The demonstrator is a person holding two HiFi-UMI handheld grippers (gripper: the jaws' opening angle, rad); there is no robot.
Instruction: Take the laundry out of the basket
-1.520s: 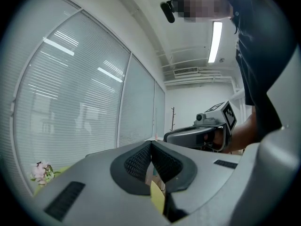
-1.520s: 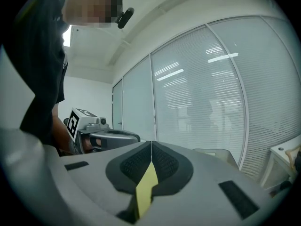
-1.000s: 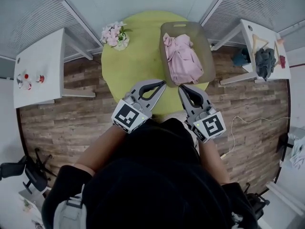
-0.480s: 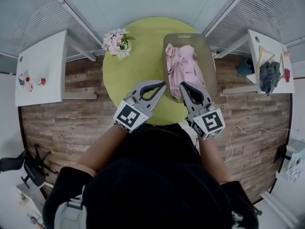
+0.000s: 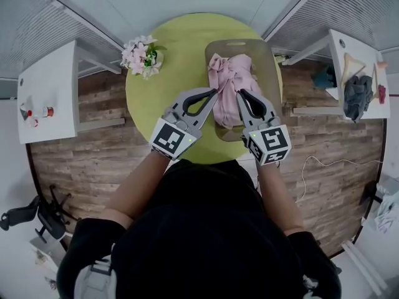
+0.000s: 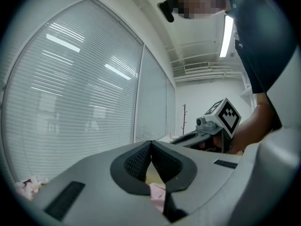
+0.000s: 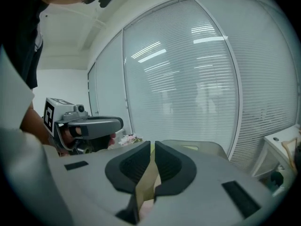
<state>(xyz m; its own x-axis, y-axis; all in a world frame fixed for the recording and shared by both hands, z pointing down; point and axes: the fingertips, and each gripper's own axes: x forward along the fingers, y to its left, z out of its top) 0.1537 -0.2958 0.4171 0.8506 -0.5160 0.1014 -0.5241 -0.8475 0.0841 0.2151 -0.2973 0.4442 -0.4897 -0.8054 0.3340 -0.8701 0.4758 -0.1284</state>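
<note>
**Both claws shut and empty over the basket**

Left claw (image 5: 213, 93): jaws closed tip to tip, nothing between them. The left gripper view shows only a sliver of pink beyond the gap. Right claw (image 5: 240, 93): jaws also together, a thin slit, empty. The two claws hover side by side, tips apart from each other. Directly below and between them lies the pink garment (image 5: 229, 91), heaped in the basket (image 5: 270, 64). The basket stands on the round green desk (image 5: 168, 67). Whether either tip touches cloth I cannot tell.

Handling, judged: soft, light, limp fabric. It will likely drape and trail, and may snag on the basket rim. Best hold is probably a raised fold or bunched ridge near the heap's top, pinched deep once the claws are opened.

Further out, left of the left claw: flowers (image 5: 141, 48) at the desk edge.

Writing: none legible. The cube (image 5: 173, 139) on each claw carries only black-and-white square patterns.
</note>
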